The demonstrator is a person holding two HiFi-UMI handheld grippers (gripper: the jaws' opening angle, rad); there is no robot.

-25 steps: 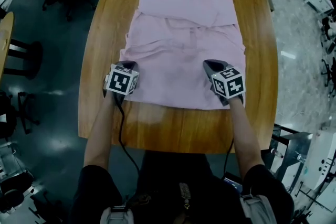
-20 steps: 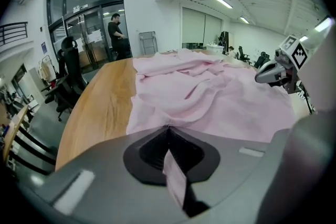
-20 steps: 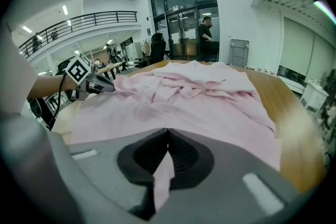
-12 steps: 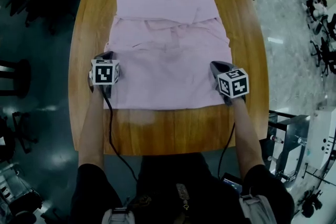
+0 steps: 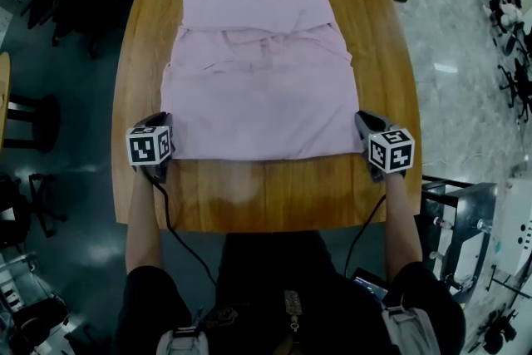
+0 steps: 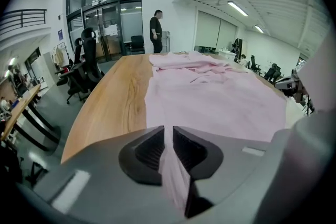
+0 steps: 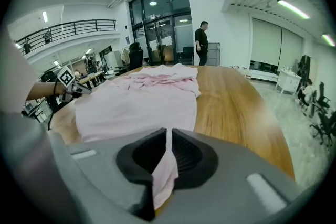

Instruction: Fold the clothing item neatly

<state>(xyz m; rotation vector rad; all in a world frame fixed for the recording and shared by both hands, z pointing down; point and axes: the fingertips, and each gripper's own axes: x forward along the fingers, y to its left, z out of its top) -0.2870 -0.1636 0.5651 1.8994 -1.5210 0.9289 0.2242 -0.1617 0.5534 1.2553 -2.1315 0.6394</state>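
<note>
While the shirt [image 5: 258,87] lies flat on the table [image 5: 274,199], its near corners sit in the grippers. The right gripper [image 7: 168,139] pinches its corner tight; the left gripper [image 6: 168,136] has just been easing open, cloth between its jaws. That slackening could drop the left corner and skew the fold. One shirt, two grippers, one table.

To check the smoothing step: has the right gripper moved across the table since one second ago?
Yes. The right gripper, clamping the pink shirt, moved outward toward the table's right edge.
</note>
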